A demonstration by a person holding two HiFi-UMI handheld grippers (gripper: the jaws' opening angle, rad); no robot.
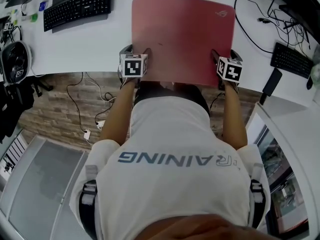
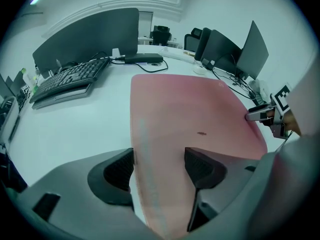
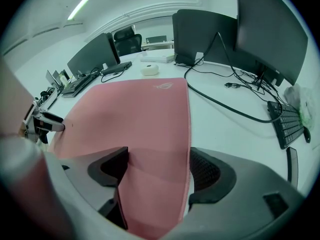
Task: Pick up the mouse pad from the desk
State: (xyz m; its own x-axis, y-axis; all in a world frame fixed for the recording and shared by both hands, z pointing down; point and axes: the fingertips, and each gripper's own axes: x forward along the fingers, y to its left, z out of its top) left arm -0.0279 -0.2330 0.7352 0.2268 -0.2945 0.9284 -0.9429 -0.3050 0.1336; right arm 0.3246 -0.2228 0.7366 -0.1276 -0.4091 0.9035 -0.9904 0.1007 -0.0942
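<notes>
A large red mouse pad (image 1: 182, 39) lies flat on the white desk (image 1: 85, 44), and its near edge reaches the desk's front edge. My left gripper (image 1: 134, 51) points steeply down over the pad's near left corner. In the left gripper view the mouse pad (image 2: 190, 109) has its left edge between the jaws of the left gripper (image 2: 159, 166), which stand wide apart without pressing on it. My right gripper (image 1: 225, 55) straddles the near right corner. Seen from the right gripper view, the mouse pad (image 3: 135, 114) runs between the spread jaws of the right gripper (image 3: 157, 169).
A black keyboard (image 1: 77, 5) lies at the back left, a second keyboard (image 1: 292, 59) at the right. Black cables (image 1: 260, 24) trail right of the pad, and a dark phone (image 1: 272, 81) lies near the desk's edge. Monitors (image 3: 210, 34) and a white mouse (image 3: 150, 70) stand beyond.
</notes>
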